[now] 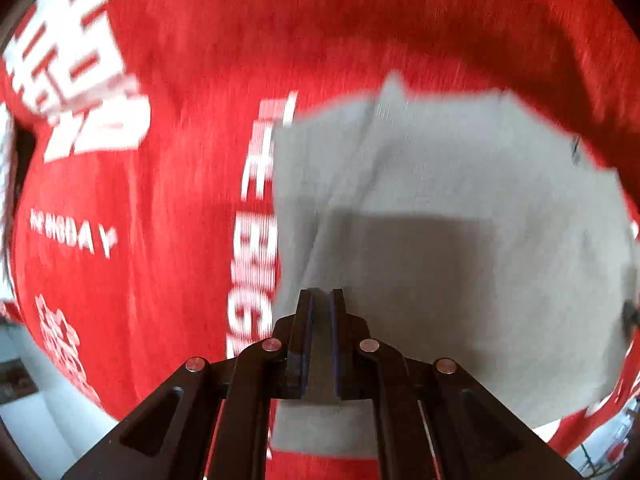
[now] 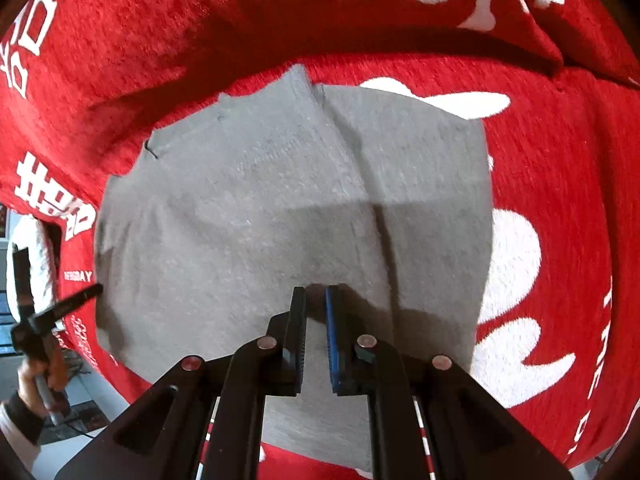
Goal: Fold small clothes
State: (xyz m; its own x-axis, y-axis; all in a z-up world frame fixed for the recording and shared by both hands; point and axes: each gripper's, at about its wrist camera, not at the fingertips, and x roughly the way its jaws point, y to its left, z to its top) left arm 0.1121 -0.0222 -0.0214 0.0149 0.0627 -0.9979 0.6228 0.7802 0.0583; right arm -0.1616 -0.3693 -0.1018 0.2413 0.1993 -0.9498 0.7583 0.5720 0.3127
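The gray cloth [image 1: 460, 208] lies flat on a red cloth with white lettering [image 1: 168, 80] that covers the surface below; whether that is a desk cannot be told. In the right view the gray cloth [image 2: 248, 208] fills the middle, with a raised seam or folded edge running from its far edge toward the near right, and the red cloth [image 2: 560, 184] shows all around it.

The left tool [image 1: 320, 300] hangs at the near edge of the gray cloth, its jaws drawn close with a narrow gap. Gray fabric shows in that gap, but whether it is pinched or simply lies underneath cannot be told. The right tool [image 2: 316, 296] stands likewise over the near part of the cloth, jaws a little apart, and it cannot be told whether they grip anything.

The gray piece looks like a soft, light knit: limp, easily creased, with no stiffness of its own. It would likely sag and drag if lifted by one point only. The best hold is probably at two corners or along one hem, so the edge stays straight when carried over. The red cloth beneath is also soft and could bunch or lift with it if the pinch goes too deep.
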